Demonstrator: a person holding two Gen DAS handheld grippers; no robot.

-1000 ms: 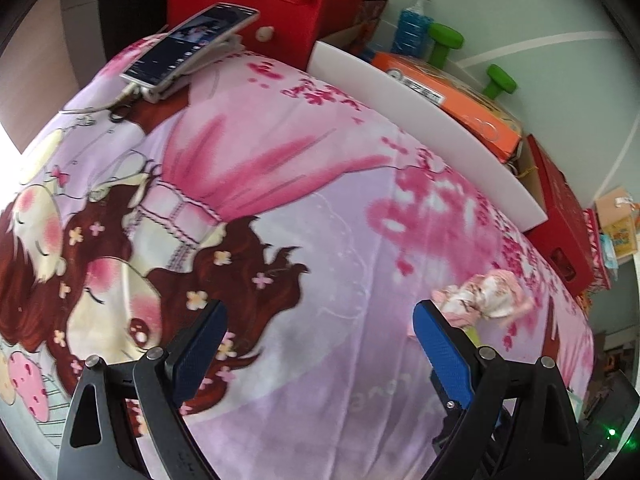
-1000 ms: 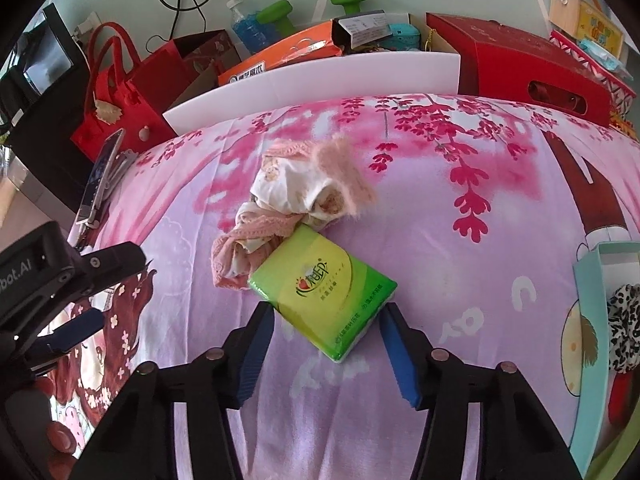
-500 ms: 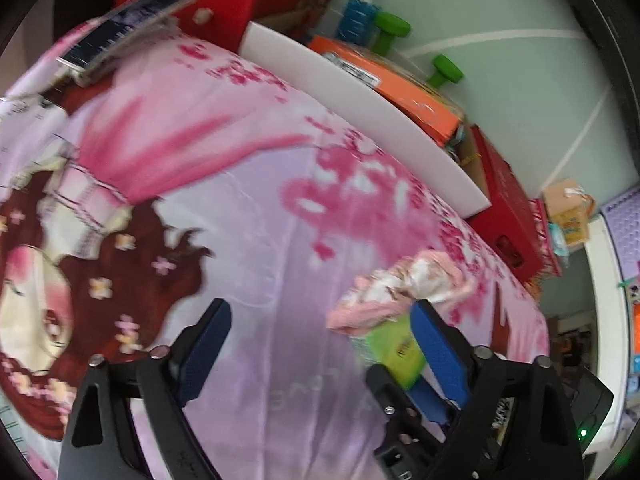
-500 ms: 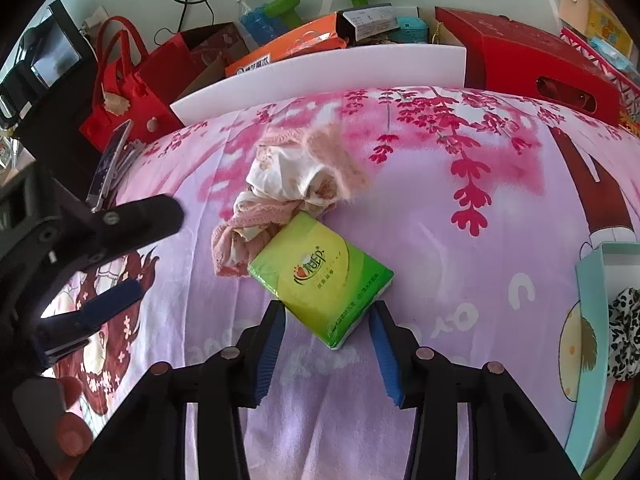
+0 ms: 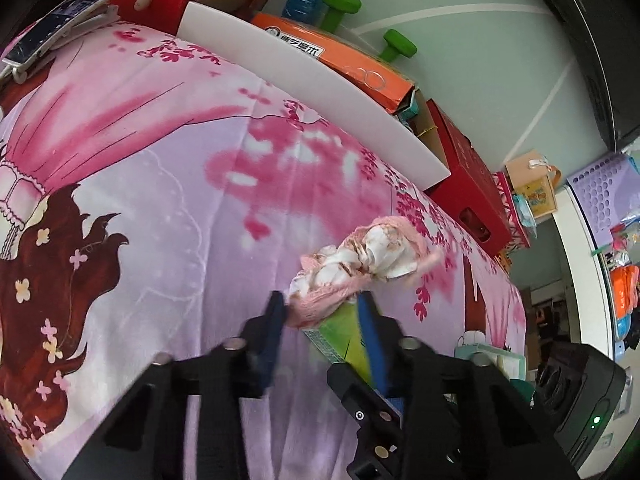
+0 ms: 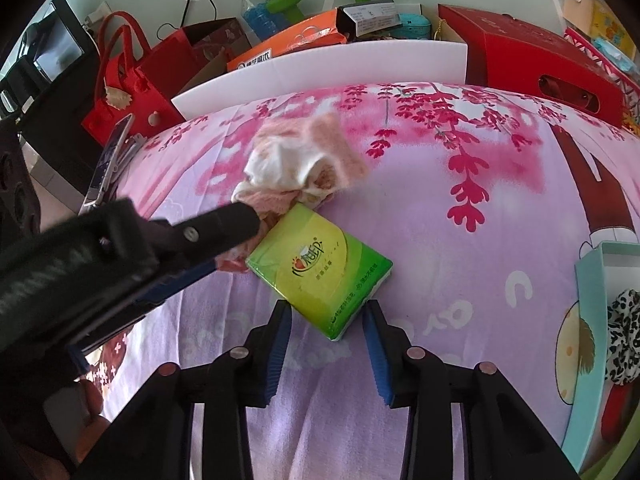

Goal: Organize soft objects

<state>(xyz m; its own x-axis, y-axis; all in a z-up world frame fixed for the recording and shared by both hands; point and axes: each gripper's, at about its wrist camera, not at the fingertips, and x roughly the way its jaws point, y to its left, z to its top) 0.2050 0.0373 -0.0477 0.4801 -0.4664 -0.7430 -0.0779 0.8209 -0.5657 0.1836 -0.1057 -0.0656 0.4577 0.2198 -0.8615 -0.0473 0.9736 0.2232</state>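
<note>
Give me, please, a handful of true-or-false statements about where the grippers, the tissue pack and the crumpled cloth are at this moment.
1. The left gripper has its fingers on either side of the near end of the pink and white cloth. True.
2. The green tissue pack lies inside the light blue box. False: it lies on the bedspread, beside the cloth.
3. The right gripper is open, a corner of the tissue pack between its fingers. True.
4. The phone lies on top of the cloth. False: it sits far off at the bed's edge.
</note>
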